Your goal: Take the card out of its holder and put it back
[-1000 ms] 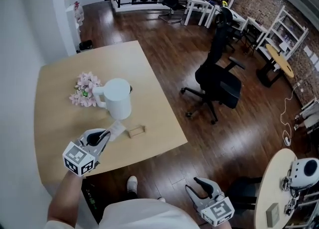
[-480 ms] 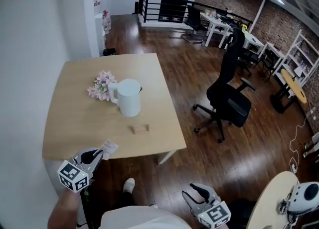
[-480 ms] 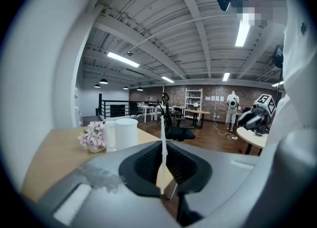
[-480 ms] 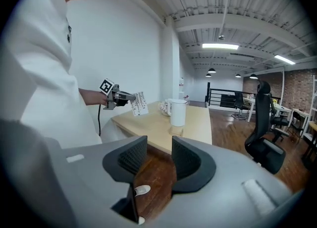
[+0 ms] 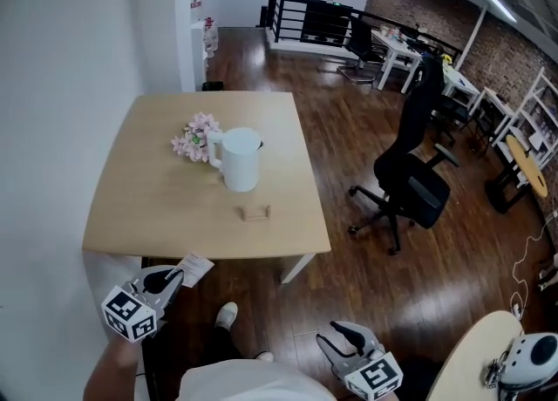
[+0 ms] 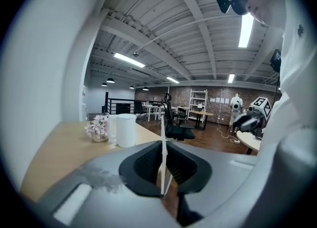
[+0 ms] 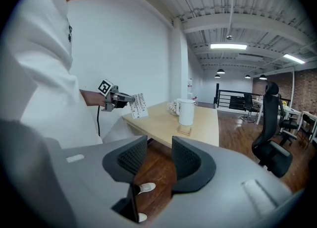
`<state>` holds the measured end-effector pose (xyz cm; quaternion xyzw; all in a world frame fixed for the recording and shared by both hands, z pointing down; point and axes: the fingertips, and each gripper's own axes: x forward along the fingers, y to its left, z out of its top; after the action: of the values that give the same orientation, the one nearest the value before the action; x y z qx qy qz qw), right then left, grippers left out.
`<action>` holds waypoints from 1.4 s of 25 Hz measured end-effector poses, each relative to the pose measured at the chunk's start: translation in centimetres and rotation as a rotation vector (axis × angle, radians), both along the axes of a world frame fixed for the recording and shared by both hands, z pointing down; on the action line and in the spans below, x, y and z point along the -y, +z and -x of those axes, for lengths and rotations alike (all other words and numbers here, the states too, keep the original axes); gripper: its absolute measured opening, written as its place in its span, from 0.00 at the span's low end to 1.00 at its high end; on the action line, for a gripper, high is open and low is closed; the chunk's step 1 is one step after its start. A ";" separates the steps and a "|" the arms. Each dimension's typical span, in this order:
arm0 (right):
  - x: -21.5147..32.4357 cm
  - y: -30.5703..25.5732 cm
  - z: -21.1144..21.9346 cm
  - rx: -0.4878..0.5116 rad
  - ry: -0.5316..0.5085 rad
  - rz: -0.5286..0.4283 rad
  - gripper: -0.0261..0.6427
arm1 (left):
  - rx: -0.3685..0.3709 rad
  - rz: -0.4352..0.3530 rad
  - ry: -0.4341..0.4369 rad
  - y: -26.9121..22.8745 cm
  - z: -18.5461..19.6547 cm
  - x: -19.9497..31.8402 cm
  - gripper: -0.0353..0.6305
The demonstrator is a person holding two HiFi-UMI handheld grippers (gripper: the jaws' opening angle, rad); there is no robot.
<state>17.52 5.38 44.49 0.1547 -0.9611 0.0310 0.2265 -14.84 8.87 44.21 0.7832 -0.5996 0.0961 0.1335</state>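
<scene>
Off the near edge of the light wooden table [image 5: 157, 207], the left gripper [image 5: 172, 278] hangs over the dark plank floor with its jaws clamped flat on the card [image 5: 194, 267]. The card is white, and the left gripper view shows it edge-on as a thin upright line between the black pads. The right gripper view shows its face, which carries several rows of dark print too small to read. It is clear of the table and well apart from its holder [image 5: 255, 213], a small wooden block standing on the tabletop near the front edge.

Just behind the holder stands a white pitcher [image 5: 241, 160] with its handle turned toward a bunch of pink flowers [image 5: 193, 137] right beside it.

The right gripper [image 5: 342, 335] sits low by the person's body, away from the table. Its jaws stand apart with only floor and a white shoe [image 5: 227, 314] seen between them. Each gripper's cube bears black-and-white square marker patterns, not lettering.

A black office chair [image 5: 417, 183] stands on the floor to the right of the table. No brand or label can be read on the pitcher or the holder.
</scene>
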 end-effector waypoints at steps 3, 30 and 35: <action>-0.4 0.1 -0.9 0.020 0.020 0.007 0.28 | -0.014 -0.019 0.003 -0.4 -0.6 -0.4 0.08; 2.1 -0.7 -3.4 0.019 0.376 0.016 0.28 | 0.119 0.010 0.420 -0.2 -0.3 20.2 0.08; 3.7 -0.5 -1.6 -0.008 0.477 0.030 0.28 | 0.122 0.042 0.521 2.6 1.0 26.4 0.08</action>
<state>19.11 1.65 43.95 0.3740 -0.8961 0.0972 0.2186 -15.86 -17.51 46.83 0.9009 -0.3825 0.1868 0.0843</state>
